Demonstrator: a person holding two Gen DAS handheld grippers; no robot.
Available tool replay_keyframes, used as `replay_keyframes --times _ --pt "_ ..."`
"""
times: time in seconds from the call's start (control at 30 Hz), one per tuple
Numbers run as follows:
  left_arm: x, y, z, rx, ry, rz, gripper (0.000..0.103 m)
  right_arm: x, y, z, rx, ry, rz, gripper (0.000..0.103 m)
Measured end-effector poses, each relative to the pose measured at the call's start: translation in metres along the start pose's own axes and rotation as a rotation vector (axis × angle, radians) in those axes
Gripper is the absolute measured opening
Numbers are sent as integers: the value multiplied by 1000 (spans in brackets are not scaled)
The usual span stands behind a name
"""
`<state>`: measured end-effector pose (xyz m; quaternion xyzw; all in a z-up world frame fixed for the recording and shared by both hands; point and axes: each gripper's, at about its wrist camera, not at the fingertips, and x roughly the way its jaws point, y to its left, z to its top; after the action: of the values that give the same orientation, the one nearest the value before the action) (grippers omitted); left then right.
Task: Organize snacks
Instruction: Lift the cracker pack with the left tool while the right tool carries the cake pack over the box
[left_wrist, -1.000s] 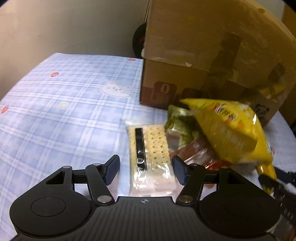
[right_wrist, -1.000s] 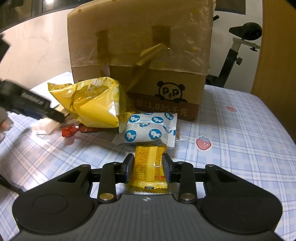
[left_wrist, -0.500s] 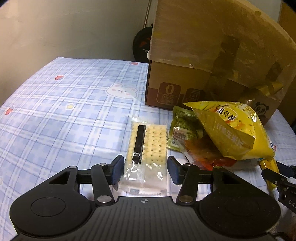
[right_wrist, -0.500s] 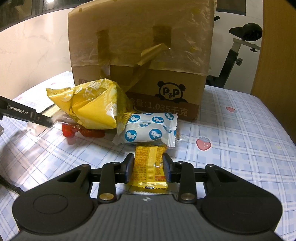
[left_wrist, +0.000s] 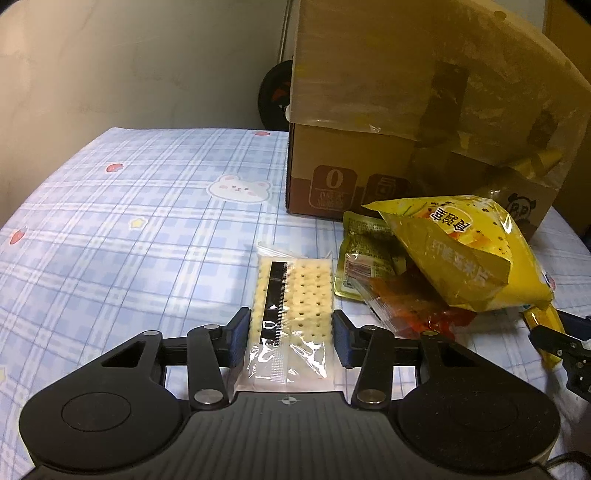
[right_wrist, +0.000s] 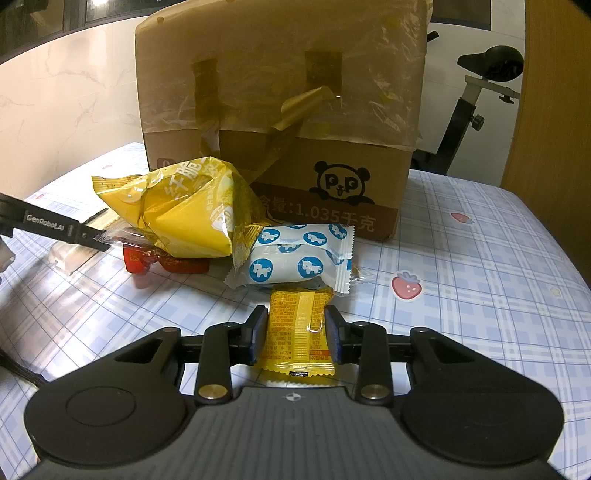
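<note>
A clear pack of crackers (left_wrist: 295, 288) lies on the blue checked tablecloth (left_wrist: 129, 240). My left gripper (left_wrist: 290, 341) straddles its near end; its jaws are closing and both pads touch the pack's sides. My right gripper (right_wrist: 295, 338) is shut on a small yellow snack packet (right_wrist: 297, 317) that rests on the cloth. Beyond it lie a white pack with blue circles (right_wrist: 295, 258), a big yellow chip bag (right_wrist: 184, 218) and a red packet (right_wrist: 162, 260). A green packet (left_wrist: 365, 251) sits under the chip bag (left_wrist: 454, 254).
A tall taped cardboard box (right_wrist: 280, 92) stands behind the snack pile, close to it. An exercise bike (right_wrist: 476, 92) is behind the table on the right. A brown panel (right_wrist: 554, 92) rises at the far right. A dark wheel (left_wrist: 275, 96) shows left of the box.
The left gripper's jaws have narrowed from well apart to touching the cracker pack's sides. The right gripper and its yellow packet have not moved.
</note>
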<state>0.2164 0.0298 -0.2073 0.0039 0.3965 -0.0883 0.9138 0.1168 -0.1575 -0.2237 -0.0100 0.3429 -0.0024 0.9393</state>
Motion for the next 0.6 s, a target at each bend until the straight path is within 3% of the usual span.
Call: replay_keyframes --times 0.4,0.6 --pt "-10 6 -4 -56 13 -33 49 0 1 0 0 1 -1 36" --pt "-31 19 -4 -92 -39 -49 49 -5 4 2 -14 30 6 35"
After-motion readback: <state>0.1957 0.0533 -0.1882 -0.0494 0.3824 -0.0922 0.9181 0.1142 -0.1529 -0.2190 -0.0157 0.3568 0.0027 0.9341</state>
